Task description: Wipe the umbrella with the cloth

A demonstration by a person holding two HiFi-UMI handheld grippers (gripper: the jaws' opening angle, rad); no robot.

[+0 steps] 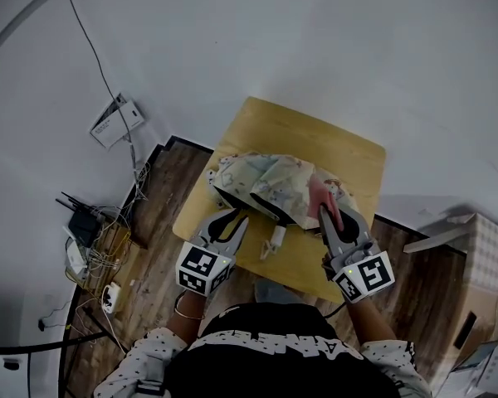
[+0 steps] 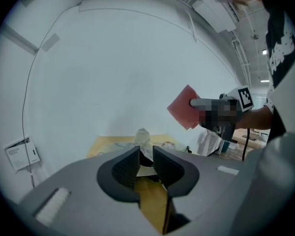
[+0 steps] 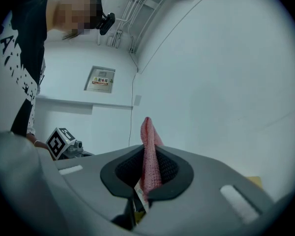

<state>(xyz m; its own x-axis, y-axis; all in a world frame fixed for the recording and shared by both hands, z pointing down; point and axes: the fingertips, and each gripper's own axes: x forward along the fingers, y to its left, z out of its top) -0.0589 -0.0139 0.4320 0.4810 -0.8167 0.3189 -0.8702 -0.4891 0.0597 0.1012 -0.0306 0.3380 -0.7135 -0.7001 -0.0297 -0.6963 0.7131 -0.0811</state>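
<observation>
One cloth [image 1: 324,196], clenched in R gripper [image 1: 330,215] jaws, sits at 3 o'clock side of umbrella [image 1: 270,181]; L gripper [image 1: 233,220] jaws released; wiping seems barely begun.

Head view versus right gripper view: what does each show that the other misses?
Head view only: the umbrella and the cables on the floor. Right gripper view only: a wall sign, and a close look at the jaws clamped on the cloth. Both: the cloth in the right gripper, and the left gripper.
</observation>
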